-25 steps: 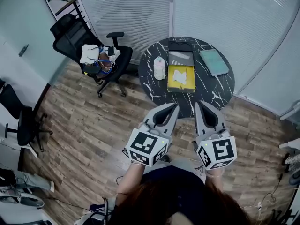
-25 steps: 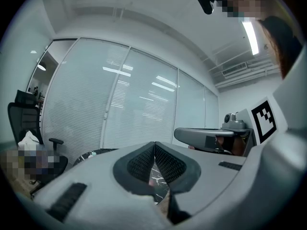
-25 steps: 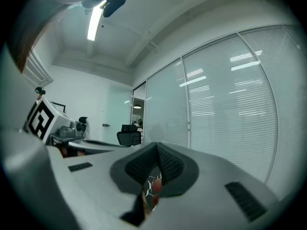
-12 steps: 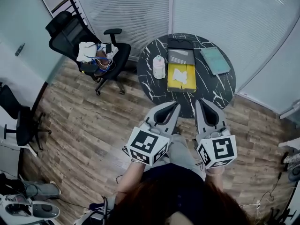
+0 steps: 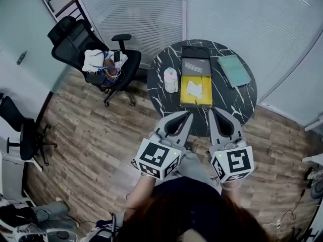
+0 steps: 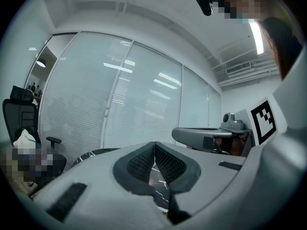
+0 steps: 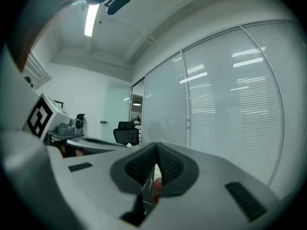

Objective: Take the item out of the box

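On a round black marble table (image 5: 229,102) lies an open yellow box (image 5: 196,92) with a white item (image 5: 194,88) inside it. A grey tray (image 5: 196,66) and a black piece (image 5: 195,52) lie just beyond the box. My left gripper (image 5: 189,114) and right gripper (image 5: 212,112) hover side by side short of the table's near edge, apart from the box. Both are shut with nothing held. In the left gripper view the jaws (image 6: 154,144) meet at the tips, and the right gripper view shows the same for the other pair (image 7: 156,145).
A white bottle (image 5: 171,79) stands left of the box, and a teal book (image 5: 234,70) lies to its right. A black office chair (image 5: 98,59) piled with cloth and cables stands left of the table. Glass walls with blinds run behind. The floor is wood.
The table and box have drifted slightly nearer and lower in the head view as the person steps forward. Both grippers keep the same shut pose.
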Demonstrator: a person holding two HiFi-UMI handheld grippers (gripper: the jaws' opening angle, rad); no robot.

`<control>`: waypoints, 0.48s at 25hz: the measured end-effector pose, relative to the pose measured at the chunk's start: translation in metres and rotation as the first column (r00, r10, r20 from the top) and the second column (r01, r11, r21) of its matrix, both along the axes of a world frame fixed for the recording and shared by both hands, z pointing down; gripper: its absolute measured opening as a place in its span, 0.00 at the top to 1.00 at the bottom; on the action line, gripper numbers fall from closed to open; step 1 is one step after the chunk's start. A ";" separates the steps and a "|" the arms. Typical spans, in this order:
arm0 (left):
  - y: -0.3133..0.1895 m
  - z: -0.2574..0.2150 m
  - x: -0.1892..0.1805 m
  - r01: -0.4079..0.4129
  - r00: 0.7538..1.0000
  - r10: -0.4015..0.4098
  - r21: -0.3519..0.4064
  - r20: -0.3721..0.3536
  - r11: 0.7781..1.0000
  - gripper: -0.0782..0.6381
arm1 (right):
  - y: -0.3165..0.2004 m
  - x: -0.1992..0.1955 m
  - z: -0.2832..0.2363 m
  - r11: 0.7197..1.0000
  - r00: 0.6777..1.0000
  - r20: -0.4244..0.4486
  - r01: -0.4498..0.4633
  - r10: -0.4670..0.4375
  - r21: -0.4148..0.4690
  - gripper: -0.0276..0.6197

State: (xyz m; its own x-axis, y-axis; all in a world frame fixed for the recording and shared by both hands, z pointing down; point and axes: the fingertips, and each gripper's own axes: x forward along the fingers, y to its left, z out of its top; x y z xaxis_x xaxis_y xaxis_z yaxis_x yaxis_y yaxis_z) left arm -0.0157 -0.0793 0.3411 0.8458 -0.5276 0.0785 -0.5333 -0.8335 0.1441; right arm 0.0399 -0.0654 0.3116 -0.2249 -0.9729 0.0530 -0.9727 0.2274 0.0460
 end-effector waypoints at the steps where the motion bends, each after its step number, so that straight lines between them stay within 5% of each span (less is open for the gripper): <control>1: -0.004 0.000 0.002 0.000 1.000 0.000 -0.002 0.002 1.000 0.85 | -0.004 0.002 0.001 1.000 1.000 -0.001 0.002 -0.002 -0.003 0.92; 12: -0.052 0.006 0.031 -0.008 1.000 0.008 -0.019 0.017 1.000 0.85 | -0.053 0.028 0.009 1.000 1.000 0.004 0.013 -0.013 -0.028 0.92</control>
